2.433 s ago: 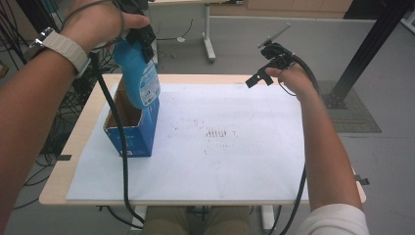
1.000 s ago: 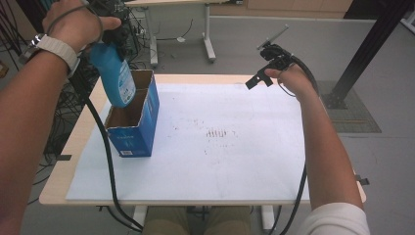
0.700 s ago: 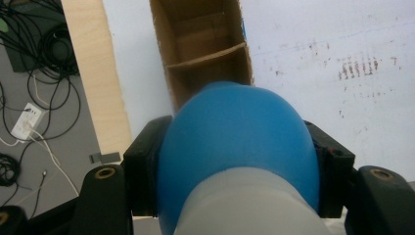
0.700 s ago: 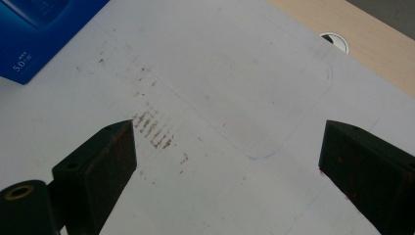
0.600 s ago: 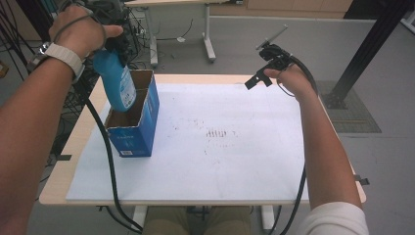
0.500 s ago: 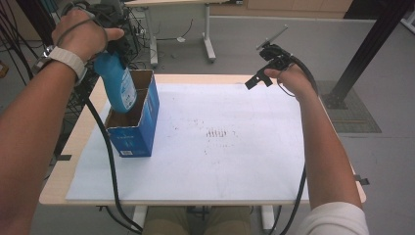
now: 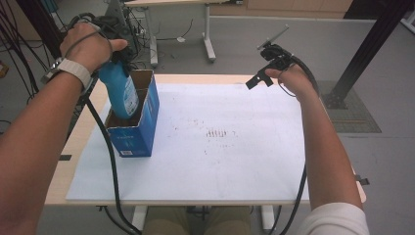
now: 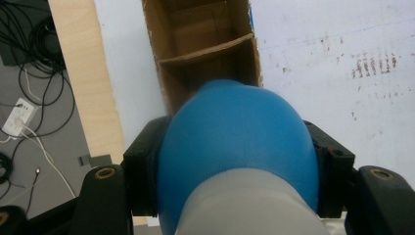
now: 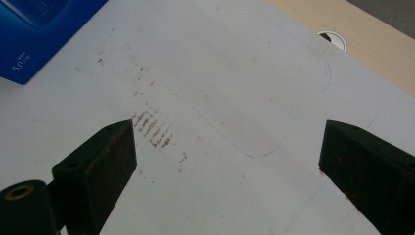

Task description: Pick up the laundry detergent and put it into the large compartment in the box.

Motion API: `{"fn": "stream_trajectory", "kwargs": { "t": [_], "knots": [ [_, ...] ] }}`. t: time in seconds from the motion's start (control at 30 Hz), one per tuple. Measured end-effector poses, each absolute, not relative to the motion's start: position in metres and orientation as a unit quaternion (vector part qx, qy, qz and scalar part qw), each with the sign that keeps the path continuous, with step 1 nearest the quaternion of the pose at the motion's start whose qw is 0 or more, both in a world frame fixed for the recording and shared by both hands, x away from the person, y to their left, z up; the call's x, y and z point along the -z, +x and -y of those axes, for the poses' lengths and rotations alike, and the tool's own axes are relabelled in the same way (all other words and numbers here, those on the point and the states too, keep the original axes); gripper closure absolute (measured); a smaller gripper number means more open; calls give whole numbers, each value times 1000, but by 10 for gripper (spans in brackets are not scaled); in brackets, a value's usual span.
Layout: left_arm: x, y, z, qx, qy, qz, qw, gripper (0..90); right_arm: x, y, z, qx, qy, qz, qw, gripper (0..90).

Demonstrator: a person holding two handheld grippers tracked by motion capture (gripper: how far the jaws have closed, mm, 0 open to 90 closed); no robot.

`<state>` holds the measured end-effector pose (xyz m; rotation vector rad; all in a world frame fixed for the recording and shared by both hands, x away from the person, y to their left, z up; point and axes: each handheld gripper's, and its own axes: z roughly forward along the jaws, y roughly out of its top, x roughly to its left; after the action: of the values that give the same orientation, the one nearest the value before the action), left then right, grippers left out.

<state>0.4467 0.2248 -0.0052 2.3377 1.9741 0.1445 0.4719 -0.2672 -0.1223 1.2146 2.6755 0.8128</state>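
The left gripper clamps the blue bottle — its base seemingly inside the blue box; the right gripper hangs wide open, empty — well apart.

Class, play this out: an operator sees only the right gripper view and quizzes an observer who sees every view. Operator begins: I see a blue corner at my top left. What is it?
Observer: A blue cardboard box, open at the top, standing on the white sheet near the table's left edge.
Operator: Is anything going into it?
Observer: A blue bottle hangs tilted over it, its lower end inside the opening.
Operator: What holds the bottle?
Observer: The left tool, its jaws clamped on the bottle's sides.
Operator: Is the box one space inside?
Observer: No, a cardboard divider splits it into compartments.
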Motion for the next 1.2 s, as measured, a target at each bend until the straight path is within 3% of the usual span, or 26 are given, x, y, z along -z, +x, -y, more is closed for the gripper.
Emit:
{"fn": "stream_trajectory", "kwargs": {
  "t": [1.2],
  "knots": [
    [59,452,-219,-45,767,-639,32,373,129,471,274,-266,407,-873,42,70]
  ]
}}
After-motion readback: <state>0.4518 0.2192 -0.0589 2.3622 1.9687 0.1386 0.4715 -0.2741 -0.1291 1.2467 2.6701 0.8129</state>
